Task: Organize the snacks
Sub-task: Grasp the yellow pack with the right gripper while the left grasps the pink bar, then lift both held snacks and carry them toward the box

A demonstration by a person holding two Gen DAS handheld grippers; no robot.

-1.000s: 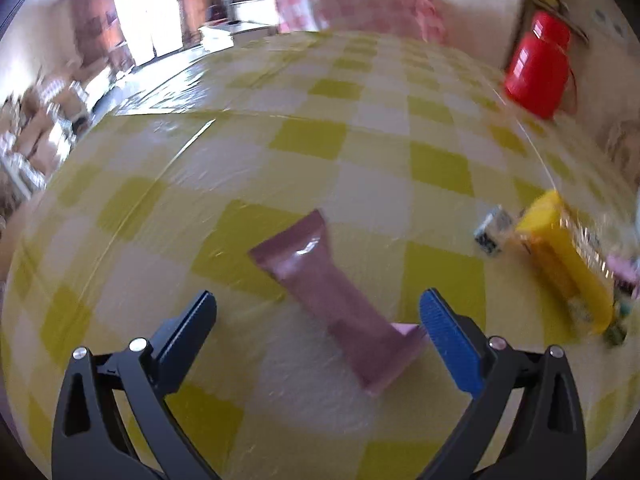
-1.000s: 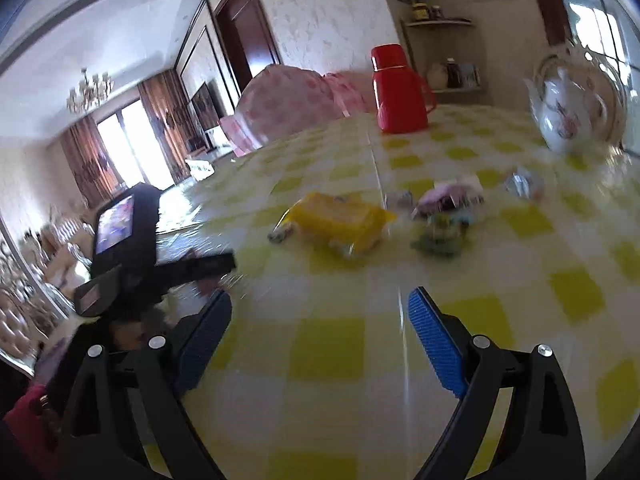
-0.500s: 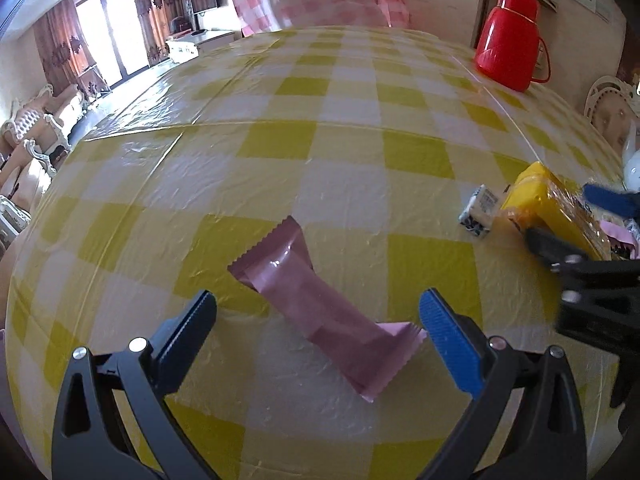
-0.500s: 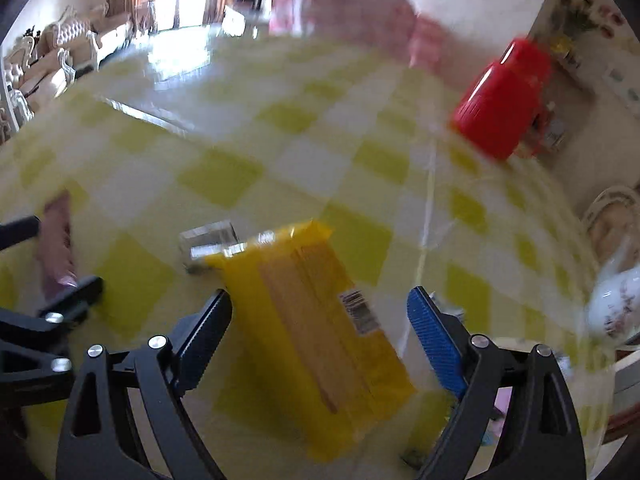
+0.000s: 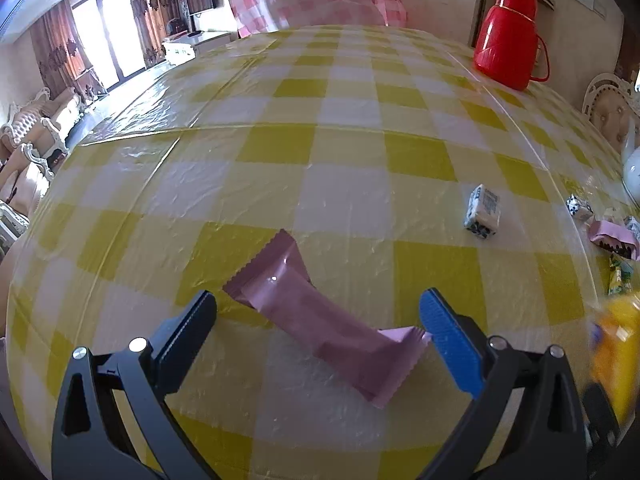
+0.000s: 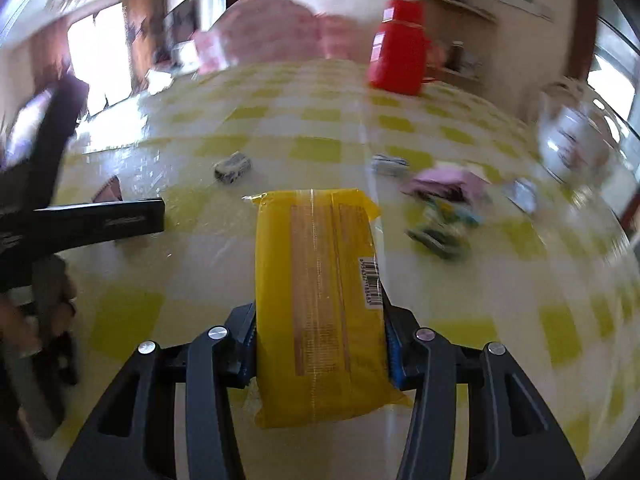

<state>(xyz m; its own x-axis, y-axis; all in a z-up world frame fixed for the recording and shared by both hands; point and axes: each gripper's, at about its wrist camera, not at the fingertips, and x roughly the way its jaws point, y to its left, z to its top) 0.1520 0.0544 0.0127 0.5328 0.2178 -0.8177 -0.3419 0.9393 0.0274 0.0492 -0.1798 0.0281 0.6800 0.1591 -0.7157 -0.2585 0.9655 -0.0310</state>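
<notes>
1 long yellow plastic-wrapped snack pack (image 6: 320,304) is pinched across its near end between the pads of the right gripper (image 6: 320,338), whose jaws have just been closing onto it, and it juts out above the yellow-and-white checked tablecloth (image 5: 352,148). The left gripper (image 5: 318,322) hangs with its jaws spread wide around a flat mauve foil snack bar (image 5: 320,320) lying on the cloth, pads clear of it. Farther off lie a small blue-and-white wrapped sweet (image 5: 483,216) and a red plastic thermos jug (image 5: 506,38).

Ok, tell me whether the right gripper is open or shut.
Shut on the yellow packet: the right gripper has just been closing, and both pads press the packet's sides.
</notes>
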